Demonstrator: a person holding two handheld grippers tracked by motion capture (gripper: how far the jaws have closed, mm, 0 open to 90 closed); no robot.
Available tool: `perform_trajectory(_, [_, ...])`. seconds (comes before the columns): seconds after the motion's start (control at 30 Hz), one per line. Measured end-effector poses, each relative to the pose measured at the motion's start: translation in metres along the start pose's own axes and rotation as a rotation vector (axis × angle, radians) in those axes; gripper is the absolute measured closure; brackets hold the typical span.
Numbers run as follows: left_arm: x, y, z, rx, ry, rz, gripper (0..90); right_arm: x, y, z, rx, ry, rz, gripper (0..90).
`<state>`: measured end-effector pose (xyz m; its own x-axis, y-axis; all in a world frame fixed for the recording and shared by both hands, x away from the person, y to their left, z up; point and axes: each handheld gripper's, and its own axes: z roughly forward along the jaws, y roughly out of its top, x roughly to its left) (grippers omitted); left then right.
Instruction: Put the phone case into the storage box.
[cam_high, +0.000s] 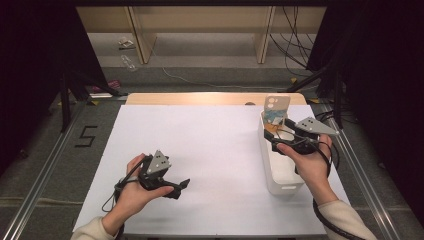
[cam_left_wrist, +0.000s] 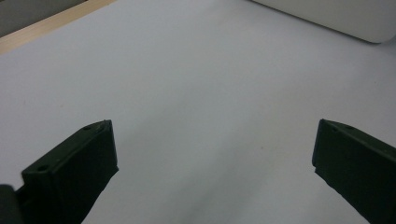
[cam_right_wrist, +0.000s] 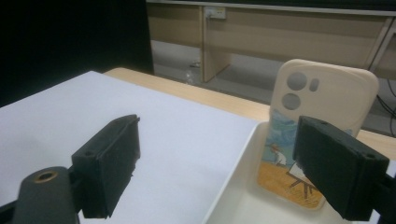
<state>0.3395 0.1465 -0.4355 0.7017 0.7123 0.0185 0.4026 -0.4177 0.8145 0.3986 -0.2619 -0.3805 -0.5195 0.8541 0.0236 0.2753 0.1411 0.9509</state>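
A cream phone case (cam_high: 276, 107) with a painted picture on its lower half stands upright at the far end of a white bin (cam_high: 280, 186). In the right gripper view the phone case (cam_right_wrist: 322, 107) rises just beyond my right jaw, inside the bin's rim (cam_right_wrist: 233, 182). My right gripper (cam_high: 276, 136) hovers over the bin, pointing at the case, jaws apart with nothing between them (cam_right_wrist: 217, 154). My left gripper (cam_high: 181, 189) rests low over the white table sheet (cam_high: 210, 145) at the near left, open and empty (cam_left_wrist: 212, 154).
The white sheet covers a wooden table whose far edge (cam_high: 200, 98) shows. Beyond it stand desk legs (cam_high: 142, 42), floor cables (cam_high: 295, 45) and a plastic bottle (cam_high: 128, 61). A "5" mark (cam_high: 86, 136) is on the floor at left. Dark curtains flank both sides.
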Motion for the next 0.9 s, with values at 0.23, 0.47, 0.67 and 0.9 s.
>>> perform_trajectory(0.23, [0.001,0.0,-0.001,0.002,-0.001,0.0,0.0,0.004,-0.006,-0.008,0.002,0.044,-0.019,15.6])
perform_trajectory(0.47, [-0.001,0.0,-0.002,-0.002,-0.001,0.003,0.0,0.009,-0.012,-0.017,0.0,0.076,-0.038,15.7])
perform_trajectory(0.67, [-0.003,0.001,-0.002,0.0,-0.005,0.005,0.0,0.012,-0.018,-0.023,0.003,0.099,-0.054,15.5])
perform_trajectory(0.9, [-0.006,0.0,-0.004,0.001,-0.006,0.01,0.0,0.013,-0.025,-0.029,0.014,0.114,-0.065,15.4])
